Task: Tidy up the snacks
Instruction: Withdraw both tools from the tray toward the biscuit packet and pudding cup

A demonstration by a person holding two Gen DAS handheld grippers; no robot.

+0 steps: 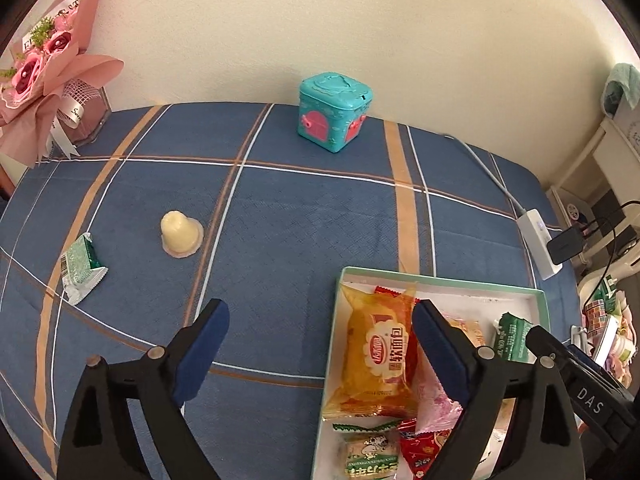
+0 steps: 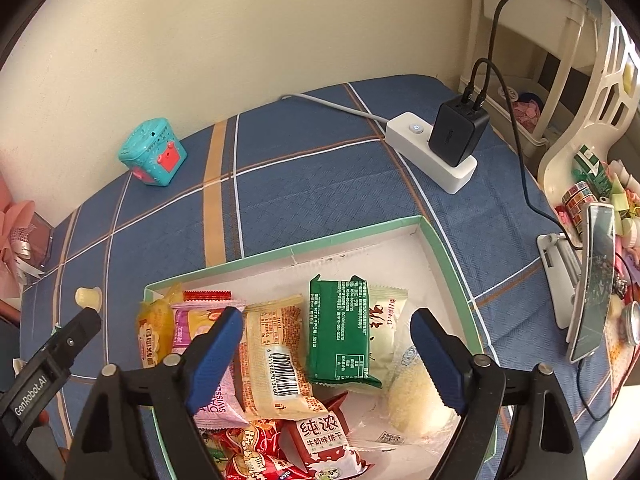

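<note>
A green-rimmed white box (image 1: 440,280) (image 2: 360,236) on the blue plaid cloth holds several snack packets, among them a yellow bread packet (image 1: 378,356) and a green packet (image 2: 340,336). A pale jelly cup (image 1: 179,234) (image 2: 89,297) and a green-white wrapped snack (image 1: 80,266) lie loose on the cloth at the left. My left gripper (image 1: 320,344) is open and empty, over the box's left edge. My right gripper (image 2: 326,354) is open and empty, above the packets in the box.
A teal toy box (image 1: 334,116) (image 2: 154,152) stands by the wall. A pink bouquet (image 1: 44,64) is at the far left. A white power strip (image 2: 432,152) with a black charger (image 2: 458,130) and cables lies at the right. A phone on a stand (image 2: 592,280) is at the right edge.
</note>
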